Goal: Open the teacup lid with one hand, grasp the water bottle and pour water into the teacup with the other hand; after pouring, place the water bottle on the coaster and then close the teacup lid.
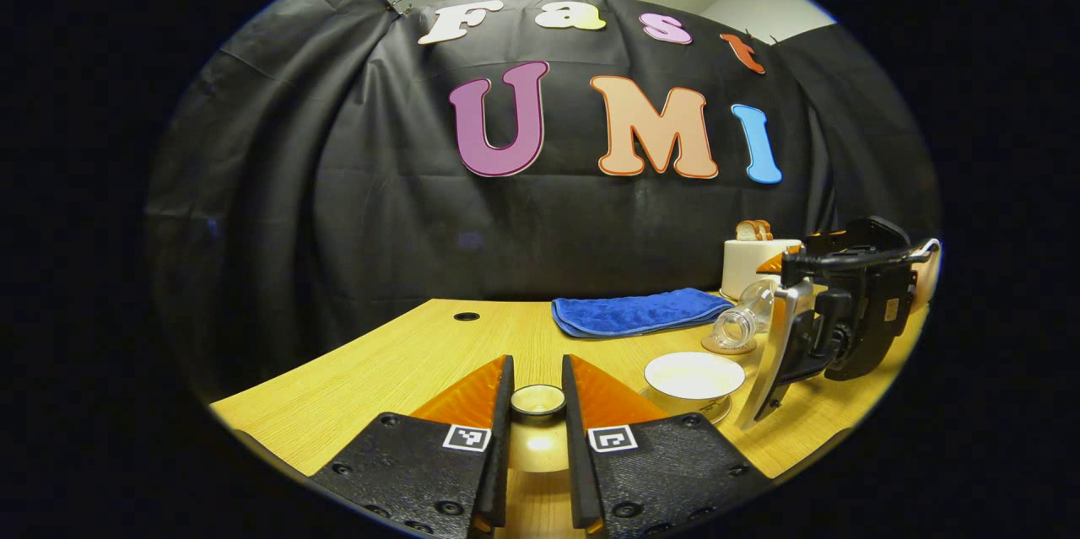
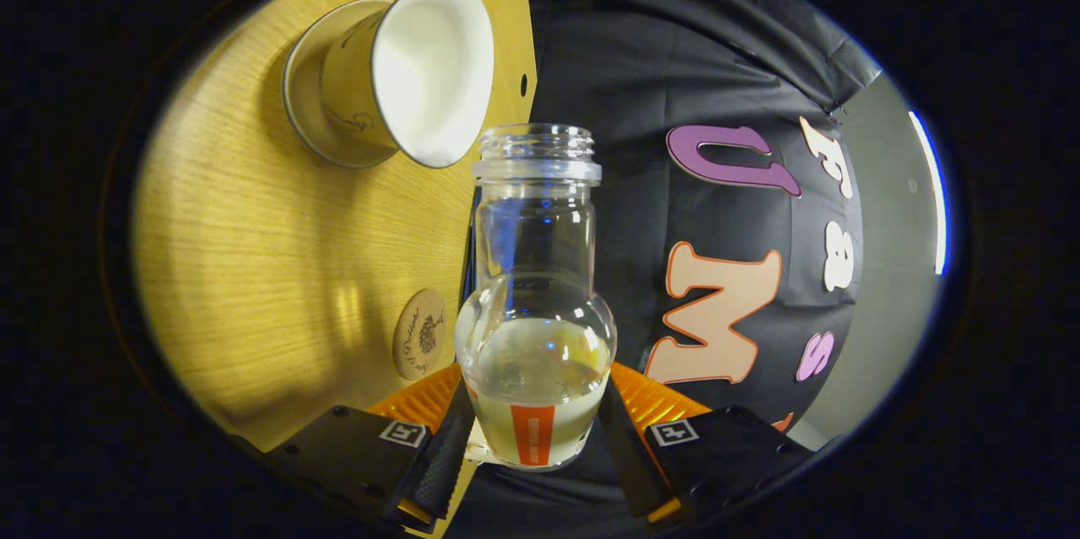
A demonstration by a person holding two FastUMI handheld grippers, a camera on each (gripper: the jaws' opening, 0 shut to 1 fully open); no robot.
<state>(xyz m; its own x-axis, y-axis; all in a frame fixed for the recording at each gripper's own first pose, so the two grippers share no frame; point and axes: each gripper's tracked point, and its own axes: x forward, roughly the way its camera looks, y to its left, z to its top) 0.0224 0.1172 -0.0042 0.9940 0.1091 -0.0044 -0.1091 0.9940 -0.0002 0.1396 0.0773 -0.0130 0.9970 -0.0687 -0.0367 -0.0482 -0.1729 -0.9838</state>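
Left tongs [image 1: 537,404] grip the teacup lid [image 1: 537,401] — right tongs [image 2: 533,429] clamp the tipped water bottle [image 2: 535,303] beside the open teacup [image 2: 396,75].

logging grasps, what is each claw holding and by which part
Left claw: teacup lid, by its knob. Right claw: water bottle, by its lower body.

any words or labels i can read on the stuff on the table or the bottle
No text here can be quoted.
coaster: dark script beside a small drawing, too blurred to read.
water bottle: fine print on its orange strip, too small to read.
teacup: dark marks on its outer side, not legible.
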